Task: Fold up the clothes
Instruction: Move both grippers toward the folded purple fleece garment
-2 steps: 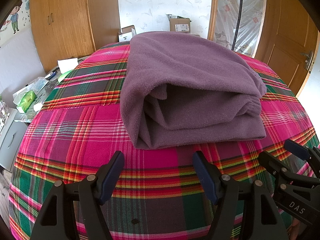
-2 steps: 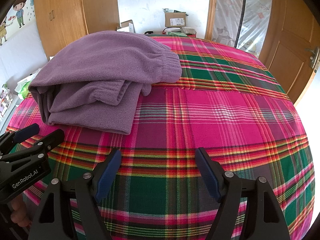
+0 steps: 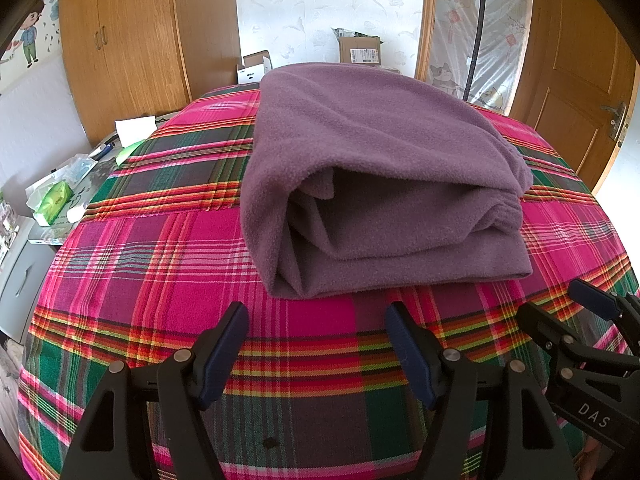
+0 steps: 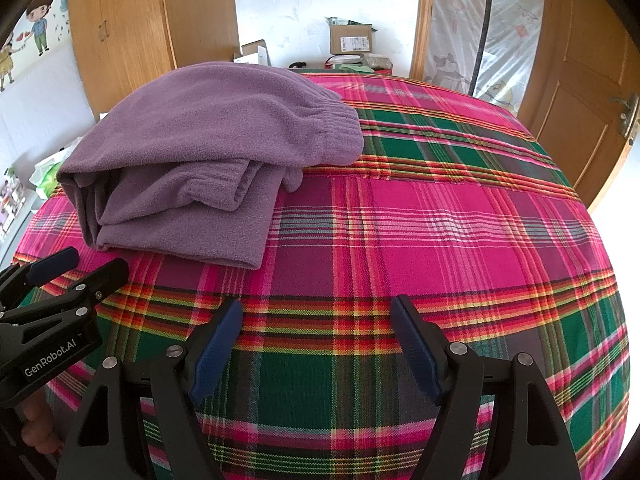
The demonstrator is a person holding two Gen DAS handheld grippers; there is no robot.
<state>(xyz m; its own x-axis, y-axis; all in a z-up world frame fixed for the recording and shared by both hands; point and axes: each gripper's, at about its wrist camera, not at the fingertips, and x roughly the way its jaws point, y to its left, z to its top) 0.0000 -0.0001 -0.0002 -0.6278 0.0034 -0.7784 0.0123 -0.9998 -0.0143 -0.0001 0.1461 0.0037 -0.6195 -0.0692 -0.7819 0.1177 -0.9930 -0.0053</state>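
Note:
A purple fleece garment (image 3: 372, 168) lies folded in a thick bundle on the plaid-covered table (image 3: 152, 256), its open layered edge toward me. In the right wrist view the same garment (image 4: 208, 152) sits at the left, elastic waistband on its right side. My left gripper (image 3: 316, 320) hovers open just short of the bundle's near edge, nothing between its fingers. My right gripper (image 4: 316, 316) is open over bare plaid cloth, to the right of the garment. Each gripper shows in the other's view: the right one (image 3: 560, 304) at the lower right, the left one (image 4: 76, 264) at the lower left.
The pink, green and red plaid cloth (image 4: 460, 240) covers the whole table. Cardboard boxes (image 3: 360, 50) stand beyond the far edge. A side table with packets and papers (image 3: 60, 196) is at the left. Wooden cupboards (image 3: 132, 40) and a door (image 3: 580, 92) line the walls.

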